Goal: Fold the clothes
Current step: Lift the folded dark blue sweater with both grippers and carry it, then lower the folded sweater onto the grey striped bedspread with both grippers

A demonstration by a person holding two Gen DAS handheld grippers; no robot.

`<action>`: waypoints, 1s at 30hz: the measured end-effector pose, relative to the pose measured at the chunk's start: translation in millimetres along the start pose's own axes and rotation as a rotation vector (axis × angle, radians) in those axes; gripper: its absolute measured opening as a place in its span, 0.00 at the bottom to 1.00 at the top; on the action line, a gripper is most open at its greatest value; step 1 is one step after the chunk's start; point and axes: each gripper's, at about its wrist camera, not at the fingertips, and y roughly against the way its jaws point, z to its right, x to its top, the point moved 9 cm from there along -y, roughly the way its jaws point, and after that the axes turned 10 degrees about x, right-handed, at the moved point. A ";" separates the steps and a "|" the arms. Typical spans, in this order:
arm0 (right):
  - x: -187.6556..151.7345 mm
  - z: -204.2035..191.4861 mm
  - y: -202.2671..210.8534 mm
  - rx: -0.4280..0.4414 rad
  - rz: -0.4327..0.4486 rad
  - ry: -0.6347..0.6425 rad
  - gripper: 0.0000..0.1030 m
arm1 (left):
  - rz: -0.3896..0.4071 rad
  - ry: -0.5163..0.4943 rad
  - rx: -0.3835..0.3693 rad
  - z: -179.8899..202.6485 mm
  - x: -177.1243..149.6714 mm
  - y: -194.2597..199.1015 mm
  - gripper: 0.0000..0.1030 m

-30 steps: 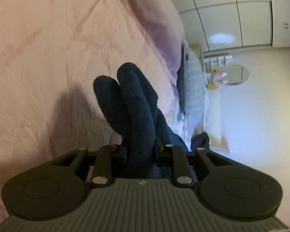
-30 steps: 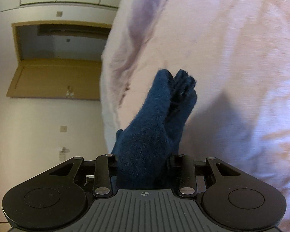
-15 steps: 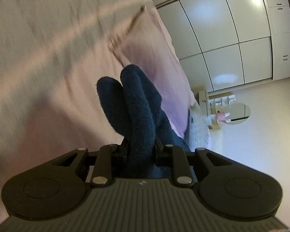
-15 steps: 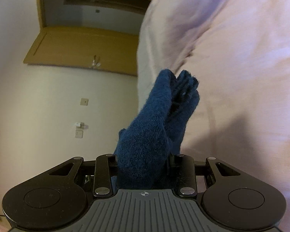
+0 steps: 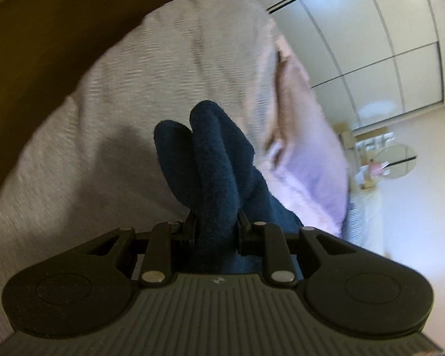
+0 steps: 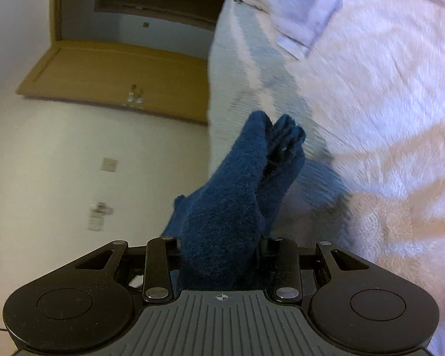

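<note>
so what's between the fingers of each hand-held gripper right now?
Bunched dark blue fleece garment fills the left hand-held gripper in the left wrist view; the same blue fabric sits in the right hand-held gripper in the right wrist view.

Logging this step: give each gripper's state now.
Left gripper: shut on dark blue garment.
Right gripper: shut on the same blue fabric.

Two fisheye views, each close behind its own black tool. The left looks down across a grey striped bed (image 5: 151,95) toward white wardrobe doors (image 5: 370,47); the right faces a wooden door (image 6: 115,80). Both share the bed.
</note>
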 end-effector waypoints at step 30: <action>59.4 4.9 -59.2 -0.384 -0.049 0.440 0.03 | 0.024 -0.121 0.108 -36.9 51.2 -47.5 0.06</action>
